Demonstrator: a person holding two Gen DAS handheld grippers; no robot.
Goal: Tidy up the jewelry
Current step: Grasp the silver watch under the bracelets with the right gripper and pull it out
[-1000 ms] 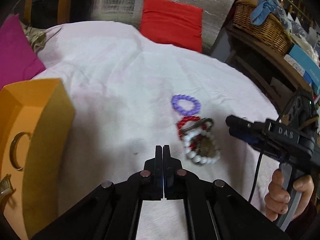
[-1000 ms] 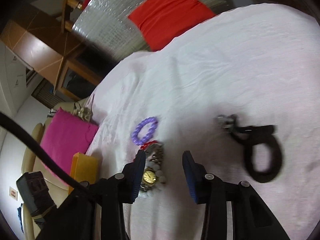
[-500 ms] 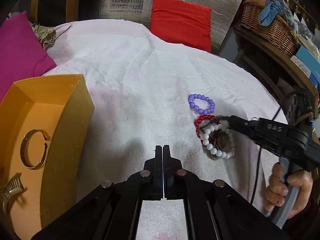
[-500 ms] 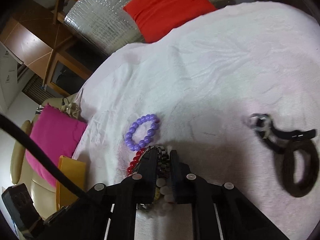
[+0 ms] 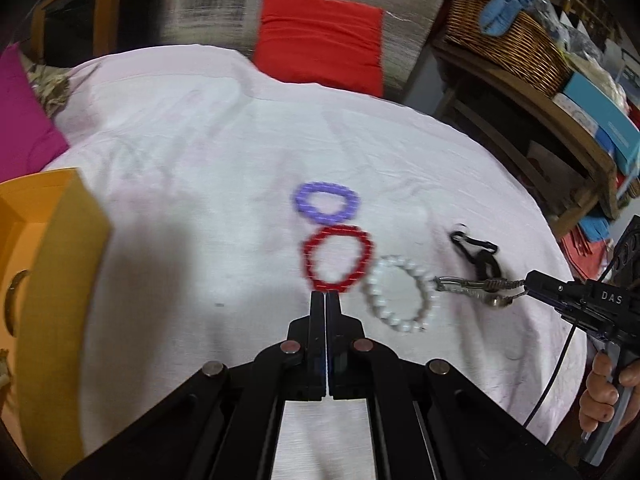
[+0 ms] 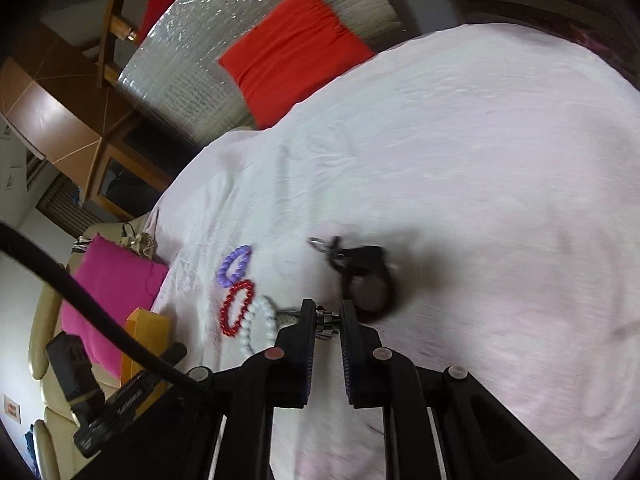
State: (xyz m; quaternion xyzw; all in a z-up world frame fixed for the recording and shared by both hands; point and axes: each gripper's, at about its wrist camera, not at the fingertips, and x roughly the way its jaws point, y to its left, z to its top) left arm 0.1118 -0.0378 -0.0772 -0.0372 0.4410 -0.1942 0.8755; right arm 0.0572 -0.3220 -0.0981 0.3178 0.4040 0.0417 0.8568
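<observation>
Three bead bracelets lie on the white cloth: purple (image 5: 326, 201) (image 6: 234, 264), red (image 5: 337, 258) (image 6: 236, 307) and white (image 5: 400, 294) (image 6: 259, 324). My right gripper (image 6: 327, 313) is shut on the metal watch (image 5: 476, 289) (image 6: 326, 322) and holds it stretched out just right of the white bracelet. My left gripper (image 5: 326, 298) is shut and empty, its tips at the near edge of the red bracelet. The orange box (image 5: 60, 280) stands at the left with a gold bangle (image 5: 14, 300) inside.
A black strap with a clasp (image 5: 478, 254) (image 6: 364, 276) lies on the cloth right of the bracelets. A red cushion (image 5: 320, 36), a pink cushion (image 6: 108, 296) and a wicker basket (image 5: 500, 24) border the table. A hand (image 5: 608, 392) holds the right gripper.
The right gripper closed on the watch and pulled it right, out of the pile. The red and white bracelets now lie apart. The left view shifted towards the bracelets.
</observation>
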